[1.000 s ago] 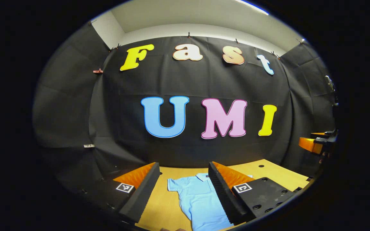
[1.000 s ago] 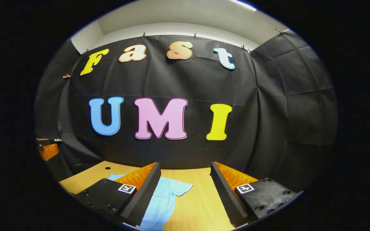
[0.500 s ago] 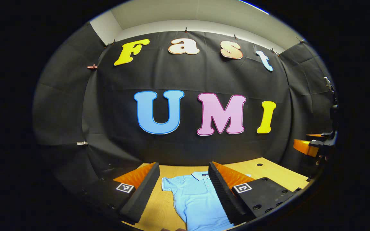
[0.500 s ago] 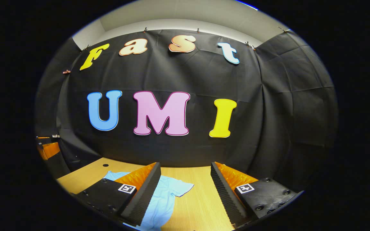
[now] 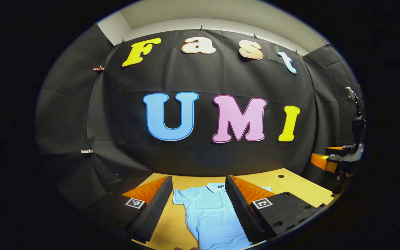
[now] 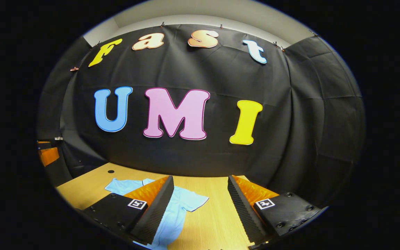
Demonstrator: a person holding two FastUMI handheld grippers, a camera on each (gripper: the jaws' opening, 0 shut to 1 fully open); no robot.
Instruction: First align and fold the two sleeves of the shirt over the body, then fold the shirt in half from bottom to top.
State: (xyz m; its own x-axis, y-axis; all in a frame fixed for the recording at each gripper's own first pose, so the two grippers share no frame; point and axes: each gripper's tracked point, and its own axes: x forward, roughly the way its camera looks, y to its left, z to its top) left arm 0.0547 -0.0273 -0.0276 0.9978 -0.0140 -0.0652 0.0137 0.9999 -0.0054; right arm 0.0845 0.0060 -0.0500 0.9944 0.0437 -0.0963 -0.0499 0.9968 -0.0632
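Left gripper (image 5: 196, 201): jaws wide apart, holding nothing, raised above the near part of the desk and looking down the shirt's length toward the collar.

Shirt (image 5: 208, 215): pale blue polo, lying flat and face up on the desk with the collar toward the wall; both short sleeves spread out to the sides, nothing folded yet.

Left sleeve (image 5: 180, 197): lies flat on the bare desk, just beside the left gripper's left finger in the left gripper view; its cuff edge is free and clear to reach.

Desk (image 6: 217, 215): light wood, with a small dark hole near its far corner.

Right sleeve (image 6: 194, 201): spread flat, its hem pointing out to the bare desk, between the right gripper's two fingers in the right gripper view.

Right gripper (image 6: 200, 205): jaws wide apart, empty, raised over the shirt's right edge; it also appears at the far right of the left gripper view, well apart from the left one.

Handling: thin, soft knit, likely light and limp; it should drape and wrinkle, and may drag across the smooth wood if pulled.

Where to hold: pinch each sleeve at its outer cuff corner, top layer only, then lift and lay it inward over the body.

Stage: judged to be the start, sleeves first.
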